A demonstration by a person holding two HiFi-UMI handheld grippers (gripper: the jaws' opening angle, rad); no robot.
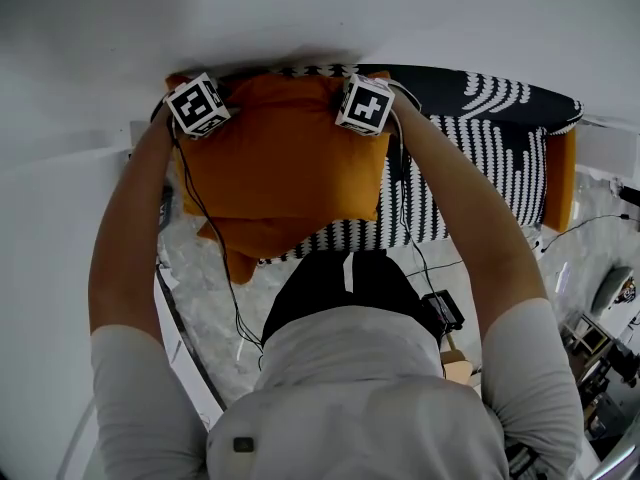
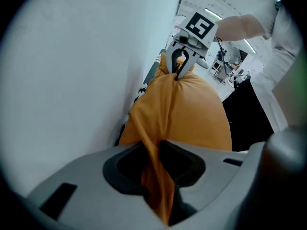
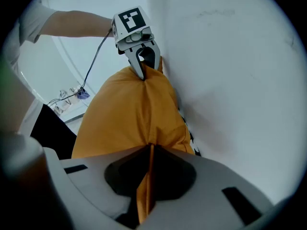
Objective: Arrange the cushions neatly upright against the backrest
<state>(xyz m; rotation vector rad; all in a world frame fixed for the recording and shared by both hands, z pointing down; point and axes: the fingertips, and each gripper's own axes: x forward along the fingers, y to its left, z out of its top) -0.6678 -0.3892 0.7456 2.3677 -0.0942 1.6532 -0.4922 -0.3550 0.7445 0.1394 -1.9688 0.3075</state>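
An orange cushion (image 1: pixel 285 158) stands on a black-and-white patterned sofa (image 1: pixel 480 158), close against the white wall. My left gripper (image 1: pixel 203 116) is shut on a fold of fabric at its top left corner, seen pinched between the jaws in the left gripper view (image 2: pixel 160 176). At the top right corner my right gripper (image 1: pixel 360 113) is shut on a thin fold of the same cushion (image 3: pixel 146 186). Each gripper also shows in the other's view, the right gripper (image 2: pixel 180 73) and the left gripper (image 3: pixel 144 71), both biting the cushion's upper edge.
A second orange cushion (image 1: pixel 245 240) lies under the held one at the sofa's front edge. Another orange cushion (image 1: pixel 560 180) stands at the sofa's right end. A white wall (image 1: pixel 400 18) rises right behind. Cables (image 1: pixel 215 258) trail down over the marbled floor (image 1: pixel 200 298).
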